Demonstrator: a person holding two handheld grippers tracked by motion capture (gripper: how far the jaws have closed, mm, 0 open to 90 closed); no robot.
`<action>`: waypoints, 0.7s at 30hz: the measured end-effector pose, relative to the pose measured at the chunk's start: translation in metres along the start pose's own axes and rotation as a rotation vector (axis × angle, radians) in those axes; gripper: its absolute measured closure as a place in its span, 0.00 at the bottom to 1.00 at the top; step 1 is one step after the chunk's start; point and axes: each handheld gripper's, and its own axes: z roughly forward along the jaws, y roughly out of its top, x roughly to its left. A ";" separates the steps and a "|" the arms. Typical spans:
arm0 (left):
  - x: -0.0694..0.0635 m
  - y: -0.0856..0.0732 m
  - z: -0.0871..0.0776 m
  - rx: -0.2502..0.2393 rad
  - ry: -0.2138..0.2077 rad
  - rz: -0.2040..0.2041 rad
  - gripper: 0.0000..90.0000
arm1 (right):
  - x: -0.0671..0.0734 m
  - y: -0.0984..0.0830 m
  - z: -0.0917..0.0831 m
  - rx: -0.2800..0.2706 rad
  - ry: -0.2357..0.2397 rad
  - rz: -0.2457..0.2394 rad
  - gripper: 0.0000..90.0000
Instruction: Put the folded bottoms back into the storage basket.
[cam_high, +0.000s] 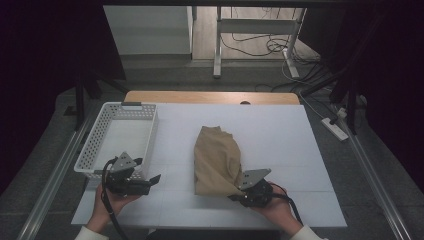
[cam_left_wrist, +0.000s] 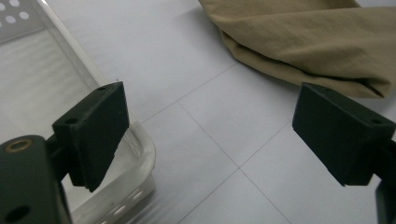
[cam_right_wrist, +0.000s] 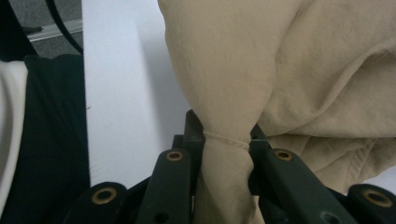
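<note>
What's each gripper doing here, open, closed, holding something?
Left gripper: open, holding nothing, beside the white basket.
Right gripper: closed on a corner of the tan cloth.

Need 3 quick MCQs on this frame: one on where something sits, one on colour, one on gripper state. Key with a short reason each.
1. Where does the white basket sit on the table?
A. far right
B. left side
C. centre

2. What colour is the cloth?
A. tan
B. blue
C. red

3. How does the right gripper stand?
A. open above the basket
B. open, holding nothing
C. shut on the cloth

Key:
1 B: in the high view the basket lies along the left side of the table, just beyond the left gripper.
2 A: the cloth looks tan in the high view and both gripper views.
3 C: the right gripper view shows a bunch of cloth pinched between its jaws, while the left gripper's jaws stand wide apart with nothing between them.
</note>
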 end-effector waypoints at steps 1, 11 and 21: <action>0.000 0.000 0.000 -0.001 0.000 0.000 0.13 | 0.001 -0.001 0.000 0.000 0.000 0.000 0.86; -0.005 0.006 0.001 -0.013 -0.020 0.006 0.13 | -0.001 -0.003 0.002 0.003 0.006 0.005 0.86; -0.013 0.032 0.012 -0.014 -0.049 0.029 0.13 | 0.000 -0.003 0.003 0.011 0.001 -0.008 0.86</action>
